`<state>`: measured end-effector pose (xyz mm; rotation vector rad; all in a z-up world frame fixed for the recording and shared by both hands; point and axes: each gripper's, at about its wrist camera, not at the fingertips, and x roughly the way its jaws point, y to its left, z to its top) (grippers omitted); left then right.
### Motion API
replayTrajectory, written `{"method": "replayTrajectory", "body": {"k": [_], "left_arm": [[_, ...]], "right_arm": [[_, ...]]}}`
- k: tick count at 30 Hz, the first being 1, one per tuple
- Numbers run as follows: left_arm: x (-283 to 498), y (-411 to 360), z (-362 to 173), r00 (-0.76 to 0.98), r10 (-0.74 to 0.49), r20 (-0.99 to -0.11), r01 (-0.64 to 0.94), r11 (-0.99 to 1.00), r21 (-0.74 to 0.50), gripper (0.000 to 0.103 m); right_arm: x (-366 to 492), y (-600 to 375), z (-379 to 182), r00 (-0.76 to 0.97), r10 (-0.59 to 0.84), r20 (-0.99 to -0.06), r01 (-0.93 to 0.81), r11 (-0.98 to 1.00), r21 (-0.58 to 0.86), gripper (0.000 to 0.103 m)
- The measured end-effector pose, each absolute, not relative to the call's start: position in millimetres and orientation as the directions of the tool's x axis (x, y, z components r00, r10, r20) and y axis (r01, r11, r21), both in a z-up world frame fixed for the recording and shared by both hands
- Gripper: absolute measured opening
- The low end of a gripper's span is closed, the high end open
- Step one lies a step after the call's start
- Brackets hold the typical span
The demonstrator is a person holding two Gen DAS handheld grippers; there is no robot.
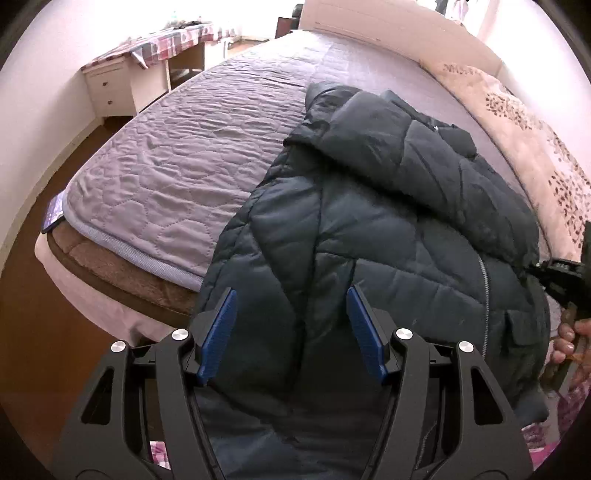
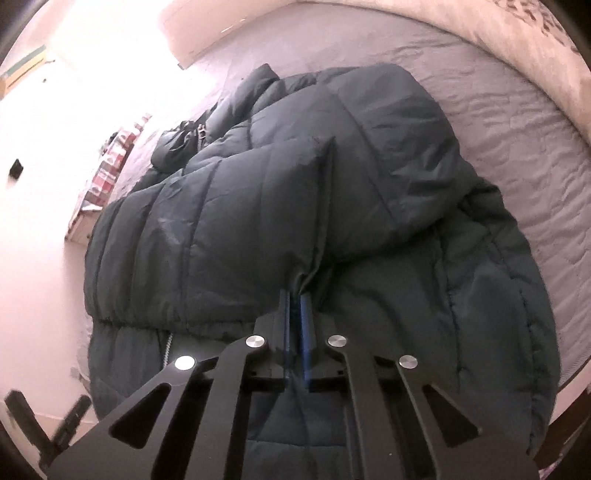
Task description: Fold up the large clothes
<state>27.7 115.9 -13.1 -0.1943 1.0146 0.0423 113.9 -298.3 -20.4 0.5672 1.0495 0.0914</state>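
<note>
A dark blue-green puffer jacket (image 1: pixel 388 221) lies spread on a bed with a lilac quilted cover (image 1: pixel 177 155). My left gripper (image 1: pixel 291 291) hovers open over the jacket's near part; its blue pads (image 1: pixel 218 332) stand wide apart and touch no fabric. At the right edge of the left wrist view, a hand (image 1: pixel 569 339) holds my right gripper (image 1: pixel 554 273) against the jacket's side. In the right wrist view, the right gripper (image 2: pixel 295 297) is shut on a pinched fold of the jacket (image 2: pixel 240 221), where a folded-over sleeve ends.
A pale blanket with a brown pattern (image 1: pixel 535 155) runs along the bed's far side, with a headboard (image 1: pixel 388 29) behind it. A white desk with drawers and a checked cloth (image 1: pixel 155 48) stands by the wall. Brown floor (image 1: pixel 37 332) lies below the bed's near corner.
</note>
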Motion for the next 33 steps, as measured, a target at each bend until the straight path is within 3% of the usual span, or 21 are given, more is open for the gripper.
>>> {"method": "replayTrajectory", "body": {"k": [6,9,22,24,33], "left_arm": [[23,121,-20,0.514,-0.049,-0.856,-0.129,0.982,-0.134,0.063],[19,123,-22,0.507,-0.045,-0.861,-0.134,0.982,-0.130,0.066],[-6,161,-36,0.427,-0.025,-0.904,-0.197,0.973,-0.120,0.072],[-10,164,-39,0.409,-0.036,-0.912,-0.197,0.972,-0.127,0.072],[-34,168,-54,0.319,-0.087,-0.944,-0.159,0.977,-0.144,0.072]], "right_arm": [[117,-294,-26,0.477,0.313,-0.821,0.199,0.872,0.447,0.008],[119,-291,-27,0.470,0.277,-0.838,0.200,0.891,0.407,0.022],[55,-304,-6,0.543,0.194,-0.817,0.084,0.955,0.283,0.047],[42,-305,-6,0.539,0.196,-0.819,0.072,0.958,0.276,0.058],[-12,-318,-7,0.515,0.174,-0.839,0.055,0.970,0.235,0.067]]}}
